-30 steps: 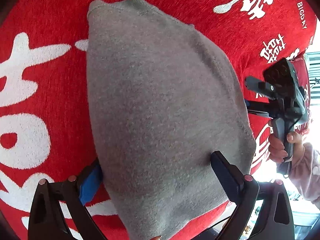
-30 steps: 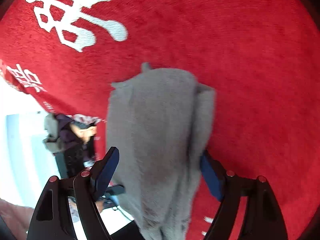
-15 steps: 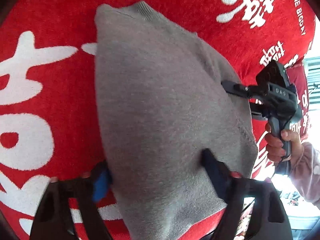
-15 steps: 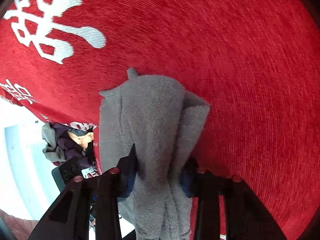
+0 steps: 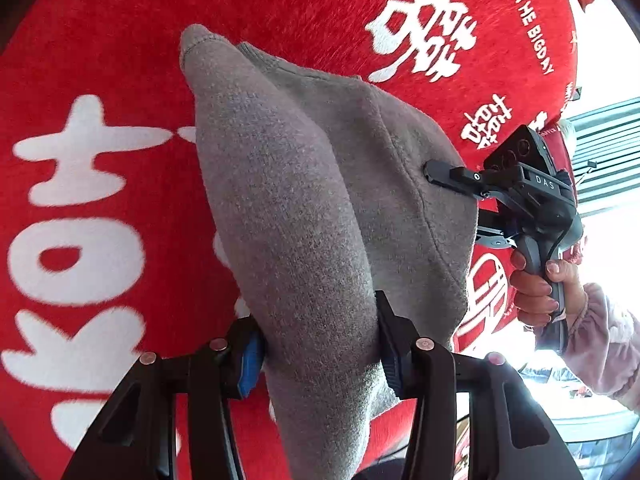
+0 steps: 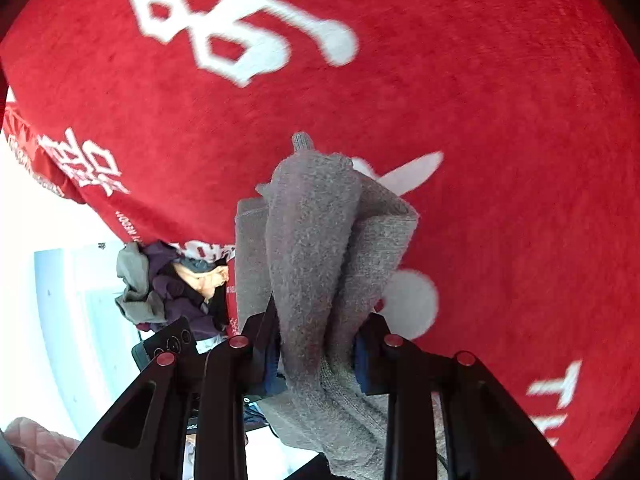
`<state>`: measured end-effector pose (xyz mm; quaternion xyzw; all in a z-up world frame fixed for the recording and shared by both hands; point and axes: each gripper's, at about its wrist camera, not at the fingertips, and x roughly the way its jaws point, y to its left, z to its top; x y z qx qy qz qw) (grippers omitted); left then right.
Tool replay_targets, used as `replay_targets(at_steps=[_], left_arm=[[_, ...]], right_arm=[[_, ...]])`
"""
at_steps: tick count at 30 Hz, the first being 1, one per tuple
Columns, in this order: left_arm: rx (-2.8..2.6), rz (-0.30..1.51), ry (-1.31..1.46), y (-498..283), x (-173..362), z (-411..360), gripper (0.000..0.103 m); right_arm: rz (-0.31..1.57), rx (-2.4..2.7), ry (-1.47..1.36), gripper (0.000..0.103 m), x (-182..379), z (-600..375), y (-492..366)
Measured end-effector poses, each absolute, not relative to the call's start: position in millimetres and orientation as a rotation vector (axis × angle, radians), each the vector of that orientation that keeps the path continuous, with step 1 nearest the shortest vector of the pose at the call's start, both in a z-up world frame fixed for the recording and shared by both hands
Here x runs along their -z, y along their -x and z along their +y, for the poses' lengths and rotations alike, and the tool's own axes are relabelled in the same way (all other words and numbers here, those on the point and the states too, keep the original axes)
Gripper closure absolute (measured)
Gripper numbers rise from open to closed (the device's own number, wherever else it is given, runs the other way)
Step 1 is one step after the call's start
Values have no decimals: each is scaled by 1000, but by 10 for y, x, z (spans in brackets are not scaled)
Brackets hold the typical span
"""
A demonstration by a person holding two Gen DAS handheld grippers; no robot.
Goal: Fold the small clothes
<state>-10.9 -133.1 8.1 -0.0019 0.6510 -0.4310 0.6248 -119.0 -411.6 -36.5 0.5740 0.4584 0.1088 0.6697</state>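
Observation:
A small grey fleece garment (image 5: 304, 208) is held up over a red cloth with white characters (image 5: 88, 184). My left gripper (image 5: 320, 344) is shut on a bunched fold of it near its lower edge. In the left wrist view my right gripper (image 5: 436, 170) grips the garment's right edge, its handle in a hand. In the right wrist view the right gripper (image 6: 316, 348) is shut on the gathered grey garment (image 6: 316, 240), which hangs in folds between its fingers.
The red cloth (image 6: 480, 120) covers the whole work surface. A pile of grey and purple clothes (image 6: 160, 288) lies beyond the cloth's edge at the left of the right wrist view. A bright window area (image 5: 600, 160) lies at the right.
Both grippers have closed on the garment, the right first, then the left. The garment has gone from lying flat to bunched and lifted off the red cloth.

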Motion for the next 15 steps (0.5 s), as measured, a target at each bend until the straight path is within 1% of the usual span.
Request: replay_targets(at_steps=[6, 7, 15], left_arm=[[967, 1481, -16, 197, -290, -760, 54], [959, 1479, -25, 244, -298, -764, 54], [865, 1476, -92, 372, -188, -68, 53]], right_arm=[[1052, -300, -1299, 71, 149, -3600, 1222], [1057, -308, -1299, 71, 141, -3510, 1220], [1122, -344, -1295, 71, 297, -2740, 1112]])
